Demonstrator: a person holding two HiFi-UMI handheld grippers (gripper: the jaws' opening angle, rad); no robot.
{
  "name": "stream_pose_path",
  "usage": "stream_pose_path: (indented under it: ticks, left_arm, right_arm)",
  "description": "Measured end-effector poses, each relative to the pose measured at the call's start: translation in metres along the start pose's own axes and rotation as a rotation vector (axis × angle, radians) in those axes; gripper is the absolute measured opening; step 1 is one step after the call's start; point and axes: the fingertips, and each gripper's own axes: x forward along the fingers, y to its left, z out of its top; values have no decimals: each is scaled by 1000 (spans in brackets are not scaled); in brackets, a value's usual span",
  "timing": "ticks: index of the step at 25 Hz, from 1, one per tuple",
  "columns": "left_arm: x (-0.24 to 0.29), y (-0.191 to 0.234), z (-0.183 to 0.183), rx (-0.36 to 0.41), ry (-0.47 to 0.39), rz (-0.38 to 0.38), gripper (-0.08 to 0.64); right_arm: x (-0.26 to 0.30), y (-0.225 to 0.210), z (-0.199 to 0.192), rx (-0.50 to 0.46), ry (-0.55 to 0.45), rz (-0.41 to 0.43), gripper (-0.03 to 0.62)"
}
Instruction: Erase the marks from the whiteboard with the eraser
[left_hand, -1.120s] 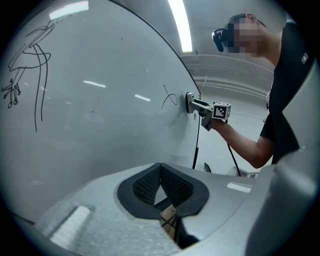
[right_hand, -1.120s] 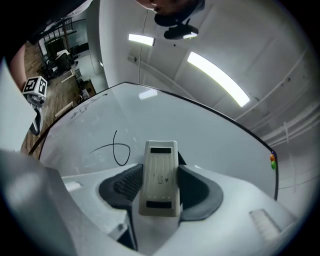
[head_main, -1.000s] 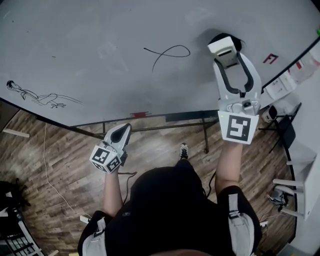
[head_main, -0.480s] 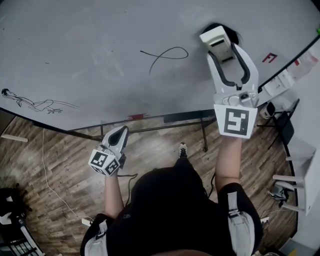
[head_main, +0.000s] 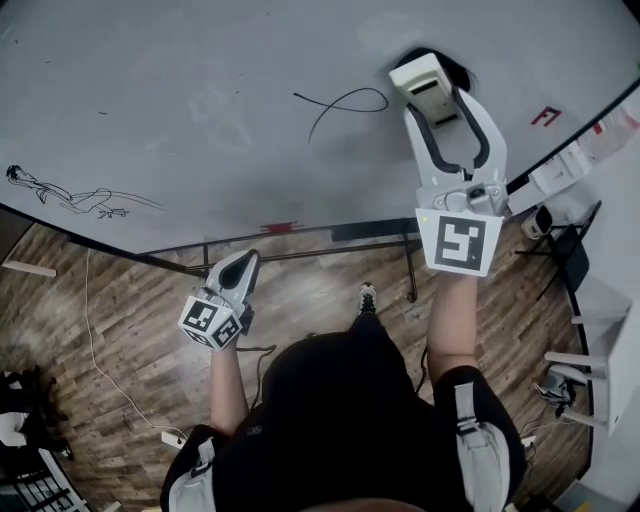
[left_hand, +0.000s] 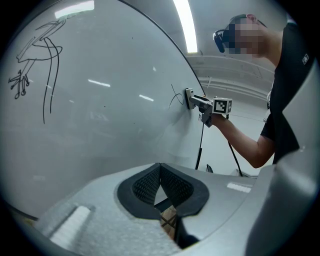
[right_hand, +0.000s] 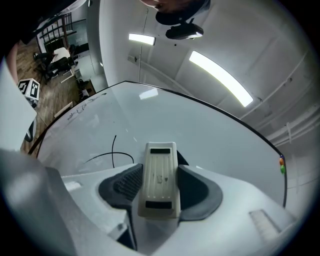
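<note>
- At the upper right of the head view, the right gripper (head_main: 440, 105) is clamped on the eraser (head_main: 425, 80). One jaw is on each long side of it.
- In the right gripper view the eraser sits dead centre between the pads. Its far end sticks out past the jaw tips toward 12 o'clock.
- Its long axis runs along the jaws, so 12 to 6 in that view. In the head view it's tilted a bit, more like 11 to 5.
- The pale plastic back faces the camera and the dark felt side faces the whiteboard (head_main: 200, 60). From the left gripper view it looks pressed right onto the board.
- The black loop mark (head_main: 345, 100) is just beside the eraser, at about 9 o'clock from it.
- There's also a scribbly sketch (head_main: 70, 195) way over at the board's left edge, well apart from the eraser.
- The left gripper (head_main: 240, 270) has its jaws together with nothing between them. It hangs below the board's lower edge, over the wooden floor (head_main: 120, 330), with its tips pointing toward 1 o'clock.
</note>
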Motion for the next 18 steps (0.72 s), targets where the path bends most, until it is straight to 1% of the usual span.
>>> stream_pose_path:
  ticks: [2, 4, 11, 18]
  left_arm:
    - [-3, 1, 0, -1, 1, 3, 11]
    - [-6, 2, 0, 0, 3, 7, 11]
    - [-11, 3, -2, 3, 9, 14, 11]
    - [-10, -4, -3, 5, 14, 7, 11]
  right_arm:
    - [1, 11, 0, -4, 19, 30, 224]
    - [2, 20, 2, 12, 16, 54, 224]
    - [4, 36, 5, 27, 9, 74, 224]
    - [5, 60, 6, 16, 4, 119, 224]
